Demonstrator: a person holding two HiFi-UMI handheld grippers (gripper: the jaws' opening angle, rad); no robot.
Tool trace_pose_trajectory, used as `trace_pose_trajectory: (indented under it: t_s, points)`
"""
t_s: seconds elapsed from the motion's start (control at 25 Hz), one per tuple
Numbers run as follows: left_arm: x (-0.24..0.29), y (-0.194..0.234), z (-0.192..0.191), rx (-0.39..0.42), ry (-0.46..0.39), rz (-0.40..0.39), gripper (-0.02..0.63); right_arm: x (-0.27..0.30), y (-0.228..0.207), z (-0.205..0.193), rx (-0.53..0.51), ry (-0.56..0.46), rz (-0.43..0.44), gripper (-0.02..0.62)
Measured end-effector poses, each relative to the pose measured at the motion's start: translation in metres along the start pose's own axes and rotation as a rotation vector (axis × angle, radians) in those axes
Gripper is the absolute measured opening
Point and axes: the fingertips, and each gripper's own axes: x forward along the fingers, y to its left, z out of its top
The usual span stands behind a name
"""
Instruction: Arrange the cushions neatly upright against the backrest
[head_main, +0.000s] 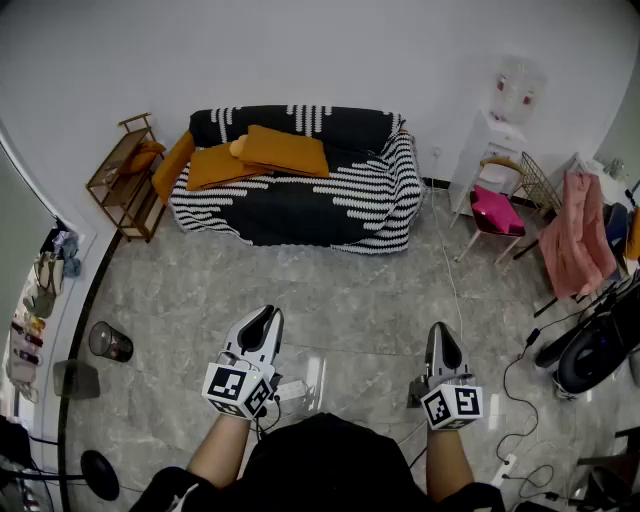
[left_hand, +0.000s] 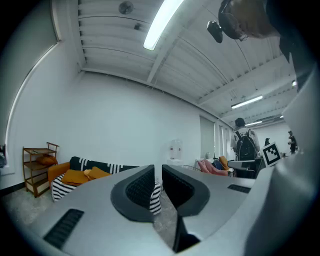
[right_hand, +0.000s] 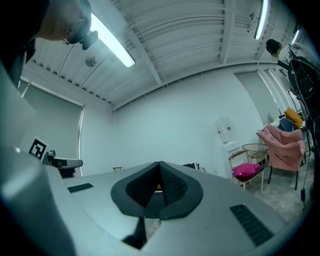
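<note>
You stand well apart from the sofa (head_main: 330, 200), so both grippers hang empty: left gripper (head_main: 268, 316) jaws narrowly parted, right gripper (head_main: 440, 330) jaws pressed together. Orange cushions (head_main: 285, 150) lie flat on the seat, one seemingly propped at the armrest, none upright against the backrest (head_main: 300, 120).

Three orange cushions lie on the black-and-white patterned sofa (head_main: 300, 205). The left cushion (head_main: 174, 166) stands on edge against the armrest at the head view's left. The middle cushion (head_main: 215, 167) lies flat on the seat. The right cushion (head_main: 287, 151) also lies flat, overlapping the middle one's edge, just before the backrest (head_main: 345, 125).
</note>
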Motion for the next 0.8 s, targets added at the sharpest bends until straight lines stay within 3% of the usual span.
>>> trace_pose_trajectory:
  t_s: [0.48,0.8]
  points:
    - [0.016,-0.037,-0.007,0.007,0.008,-0.007,0.057,-0.02,-0.027,0.007,0.017,-0.014,0.024,0.029]
    - [0.03,-0.086,-0.014,-0.008,-0.006,-0.017,0.058,-0.049,-0.049,0.019,0.036,-0.034,0.113,0.038]
